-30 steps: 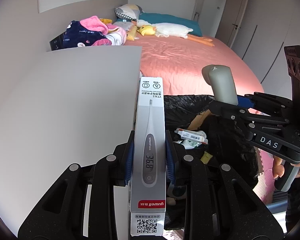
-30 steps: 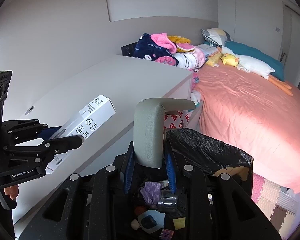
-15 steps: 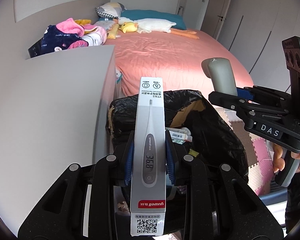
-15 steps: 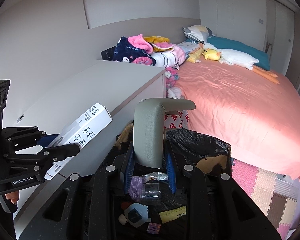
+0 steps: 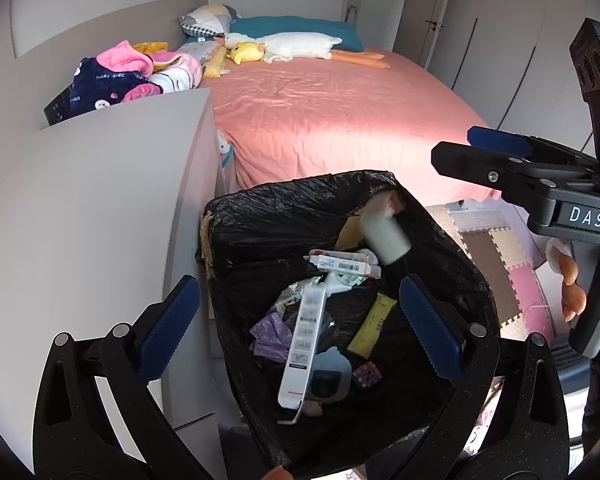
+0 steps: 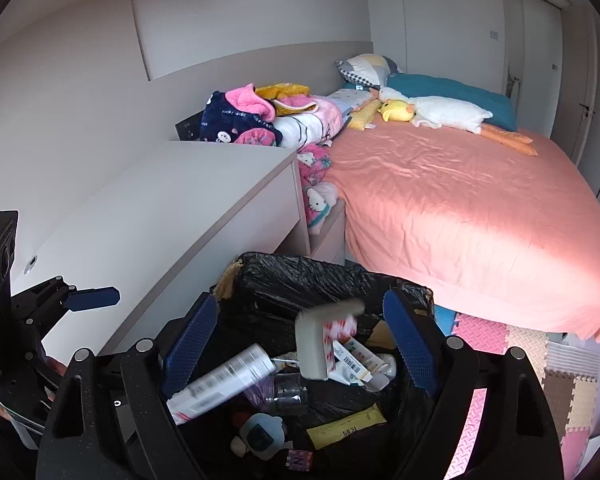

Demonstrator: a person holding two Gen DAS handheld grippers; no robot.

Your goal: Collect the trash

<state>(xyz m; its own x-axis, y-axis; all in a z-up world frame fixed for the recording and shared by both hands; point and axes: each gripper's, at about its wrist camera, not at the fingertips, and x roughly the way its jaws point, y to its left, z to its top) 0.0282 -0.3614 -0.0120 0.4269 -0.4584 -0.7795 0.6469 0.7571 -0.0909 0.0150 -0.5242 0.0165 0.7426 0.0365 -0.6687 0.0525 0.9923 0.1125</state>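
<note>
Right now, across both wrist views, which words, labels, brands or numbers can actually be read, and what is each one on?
"DAS": white letters on the right gripper body, left wrist view.
"N": purple tile in the trash bin.
"lucky": part of the print on the navy garment; the rest is too small.
White thermometer box: print motion-blurred, unreadable.
Barcoded carton: digits too small.
Yellow packet: dark print illegible.

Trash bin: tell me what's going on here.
A person holds a gripper in each hand over the black-lined trash bin beside the bed. Both the left gripper and right gripper have just been opening, with nothing left between the jaws. The thermometer box and the grey L-shaped piece are dropping into the bin, onto the trash already there.
</note>
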